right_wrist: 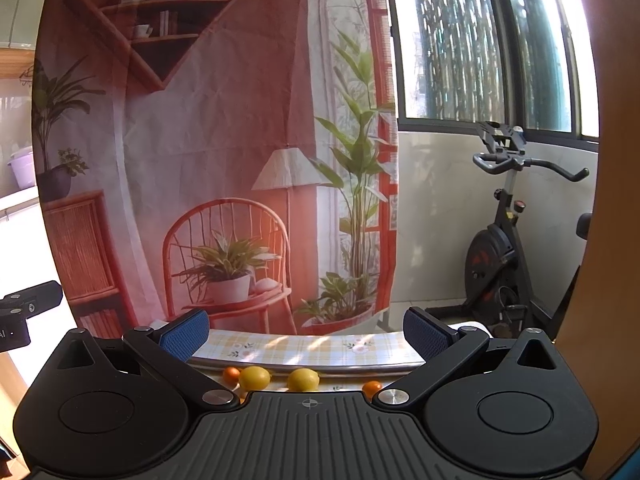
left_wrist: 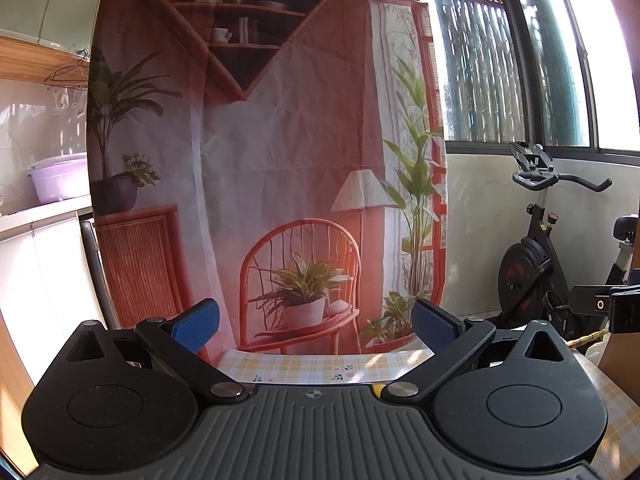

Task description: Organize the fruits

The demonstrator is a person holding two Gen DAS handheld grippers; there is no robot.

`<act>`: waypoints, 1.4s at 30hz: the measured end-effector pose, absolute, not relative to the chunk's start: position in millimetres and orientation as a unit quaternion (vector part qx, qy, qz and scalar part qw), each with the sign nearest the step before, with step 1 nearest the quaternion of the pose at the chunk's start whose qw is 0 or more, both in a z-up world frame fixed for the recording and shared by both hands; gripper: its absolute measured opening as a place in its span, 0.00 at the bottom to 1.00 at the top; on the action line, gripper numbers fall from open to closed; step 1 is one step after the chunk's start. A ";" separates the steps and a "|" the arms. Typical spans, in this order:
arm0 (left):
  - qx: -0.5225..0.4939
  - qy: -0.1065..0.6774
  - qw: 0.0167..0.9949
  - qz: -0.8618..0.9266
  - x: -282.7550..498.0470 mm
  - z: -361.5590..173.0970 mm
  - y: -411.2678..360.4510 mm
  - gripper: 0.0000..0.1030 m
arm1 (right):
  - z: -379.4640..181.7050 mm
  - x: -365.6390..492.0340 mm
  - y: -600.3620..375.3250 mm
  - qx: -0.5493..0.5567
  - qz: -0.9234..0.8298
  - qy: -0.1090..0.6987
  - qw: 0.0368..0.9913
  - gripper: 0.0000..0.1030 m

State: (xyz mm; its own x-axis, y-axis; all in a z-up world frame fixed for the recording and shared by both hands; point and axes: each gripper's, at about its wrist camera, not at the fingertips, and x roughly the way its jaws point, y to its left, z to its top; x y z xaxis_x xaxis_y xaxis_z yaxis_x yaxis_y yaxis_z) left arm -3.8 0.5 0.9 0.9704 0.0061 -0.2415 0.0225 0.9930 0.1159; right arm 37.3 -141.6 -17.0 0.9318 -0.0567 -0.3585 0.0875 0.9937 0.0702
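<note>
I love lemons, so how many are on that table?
2: one lemon left of centre, another lemon at centre, between two oranges. The gripper may hide more.

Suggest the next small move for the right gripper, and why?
Probably tilt the right gripper down toward the nearer lemon. It is open and empty, aimed over the table, and the fruit sit low, partly hidden behind its body.

Printed backdrop (left_wrist: 280, 152) hanging behind checked tablecloth (left_wrist: 320, 364); exercise bike (left_wrist: 548, 248) standing beneath window (left_wrist: 480, 72); lavender basin (left_wrist: 60, 180) sitting on counter.
</note>
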 end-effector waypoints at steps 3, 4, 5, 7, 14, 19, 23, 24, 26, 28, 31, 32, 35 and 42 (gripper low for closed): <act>0.055 0.122 0.991 -0.005 -3.5 2.2 1.0 1.00 | -18.5 36.9 -143.2 0.045 -0.038 0.184 0.981 1.00; 0.054 0.123 0.991 -0.006 -2.7 2.4 0.8 1.00 | -18.8 36.6 -143.8 0.045 -0.039 0.185 0.981 1.00; 0.054 0.124 0.991 -0.008 -2.3 2.6 0.1 1.00 | -18.8 36.5 -144.4 0.044 -0.040 0.185 0.981 1.00; 0.054 0.125 0.991 -0.012 -1.4 2.1 -0.5 1.00 | -18.5 37.2 -144.3 0.043 -0.042 0.185 0.981 1.00; 0.049 0.126 0.991 -0.013 0.0 1.0 0.8 1.00 | -24.9 41.0 -146.9 0.046 -0.044 0.191 0.980 1.00; 0.045 0.130 0.990 -0.022 -0.2 0.4 1.7 1.00 | -26.9 41.1 -145.8 0.045 -0.047 0.185 0.980 1.00; 0.051 0.127 0.990 -0.019 -1.6 -0.5 -1.1 1.00 | -28.7 39.8 -144.1 0.041 -0.046 0.180 0.982 1.00; 0.052 0.125 0.991 -0.018 -2.3 -0.4 -1.1 1.00 | -29.1 39.5 -144.3 0.042 -0.046 0.181 0.982 1.00; 0.053 0.122 0.991 -0.017 -5.1 -0.1 -0.9 1.00 | -28.4 39.5 -144.9 0.043 -0.046 0.182 0.981 1.00; 0.050 0.122 0.991 -0.019 -5.6 0.3 0.3 1.00 | -28.3 38.3 -144.6 0.044 -0.048 0.181 0.981 1.00; 0.048 0.121 0.991 -0.019 -5.9 0.0 0.7 1.00 | -27.4 37.7 -144.3 0.043 -0.047 0.181 0.981 1.00; 0.048 0.120 0.991 -0.019 -5.7 0.0 0.5 1.00 | -27.4 37.6 -144.1 0.043 -0.048 0.180 0.981 1.00; 0.050 0.118 0.992 -0.018 -6.2 -1.4 -1.4 1.00 | -26.6 36.9 -144.9 0.042 -0.046 0.181 0.982 1.00; 0.050 0.114 0.992 -0.024 -9.1 -2.1 -2.0 1.00 | -25.8 35.8 -145.4 0.044 -0.046 0.181 0.981 1.00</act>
State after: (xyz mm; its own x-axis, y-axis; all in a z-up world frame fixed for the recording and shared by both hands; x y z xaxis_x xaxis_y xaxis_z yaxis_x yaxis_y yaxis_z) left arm -9.1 -2.0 -2.1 0.9731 -0.0367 -0.2276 0.0593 0.9939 0.0930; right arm 35.8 -145.4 -25.8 0.9300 -0.0745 -0.3599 0.1068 0.9918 0.0705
